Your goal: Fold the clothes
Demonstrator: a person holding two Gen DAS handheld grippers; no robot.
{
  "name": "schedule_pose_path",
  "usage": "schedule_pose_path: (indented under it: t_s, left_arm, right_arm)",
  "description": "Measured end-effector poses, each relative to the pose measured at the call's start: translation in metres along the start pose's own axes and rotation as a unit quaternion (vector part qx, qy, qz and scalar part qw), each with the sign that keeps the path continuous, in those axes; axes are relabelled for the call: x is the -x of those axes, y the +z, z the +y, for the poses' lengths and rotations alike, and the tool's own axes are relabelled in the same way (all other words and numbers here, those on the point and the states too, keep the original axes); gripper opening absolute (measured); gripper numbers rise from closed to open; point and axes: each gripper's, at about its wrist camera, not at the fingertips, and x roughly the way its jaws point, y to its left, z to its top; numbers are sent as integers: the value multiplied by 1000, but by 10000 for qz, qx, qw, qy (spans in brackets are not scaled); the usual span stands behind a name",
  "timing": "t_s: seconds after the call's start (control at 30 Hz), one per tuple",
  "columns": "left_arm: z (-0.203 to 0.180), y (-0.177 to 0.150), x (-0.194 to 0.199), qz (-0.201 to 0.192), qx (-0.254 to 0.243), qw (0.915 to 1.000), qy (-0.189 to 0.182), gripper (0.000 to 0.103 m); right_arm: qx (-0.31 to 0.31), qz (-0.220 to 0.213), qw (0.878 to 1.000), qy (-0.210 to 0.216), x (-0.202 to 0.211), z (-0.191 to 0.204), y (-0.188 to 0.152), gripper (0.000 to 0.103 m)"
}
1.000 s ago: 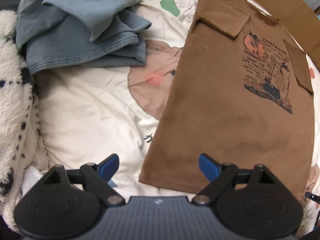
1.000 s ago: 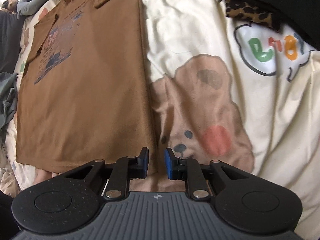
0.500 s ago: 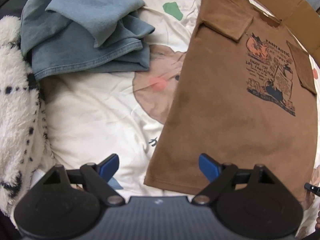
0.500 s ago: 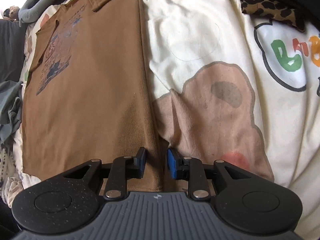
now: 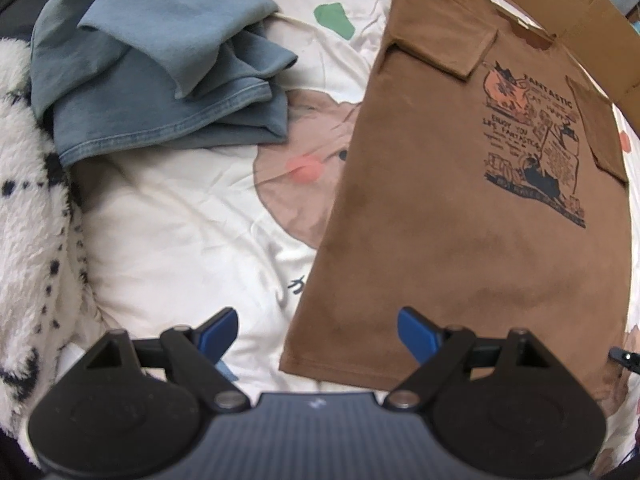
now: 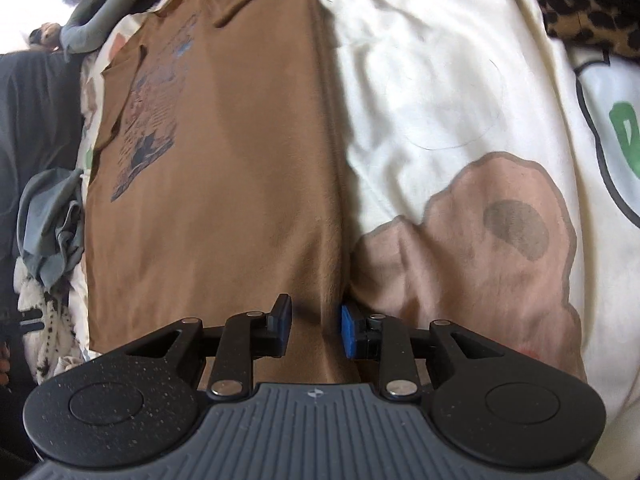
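brown t-shirt point(image 5: 460, 208) flat on bed point(image 5: 180, 240), sleeves tucked in, body fold left. left claw point(image 5: 316, 332) wide, empty; right claw point(image 6: 316, 330) narrow, straddling shirt's side edge, not gripping.

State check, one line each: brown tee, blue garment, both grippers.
Brown printed T-shirt: flat on the cartoon bedspread, print up, both sleeves folded in.
Grey-blue denim-look garment: crumpled heap, unfolded.
Left gripper: open wide above the shirt's hem corner, holding nothing.
Right gripper: narrow gap, straddling the shirt's side edge, pads not pressing.
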Motion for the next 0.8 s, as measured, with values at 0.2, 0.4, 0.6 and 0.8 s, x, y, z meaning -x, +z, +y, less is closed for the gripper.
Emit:
schedule_pose_path:
  t_s: [0.2,0.4,0.6,0.8]
  left_arm:
    - [3,-3,0,24,39,10000,0,89]
    - [5,-4,-3,29,94,9999,-21,89]
    - [2,-4,-9,21,89,9999,-71,89]
    - [0,-4,-19,49,33,9999,-128,89]
  right_arm:
    - [-235,276,9989,295,-2,-22,-6,28]
    - [-170,556,9981,210,2,-30,-27,27]
    - [-310,687,9969,207,2,-33,-40,26]
    - [-536,686,9962,-8,2,-34,-46,13]
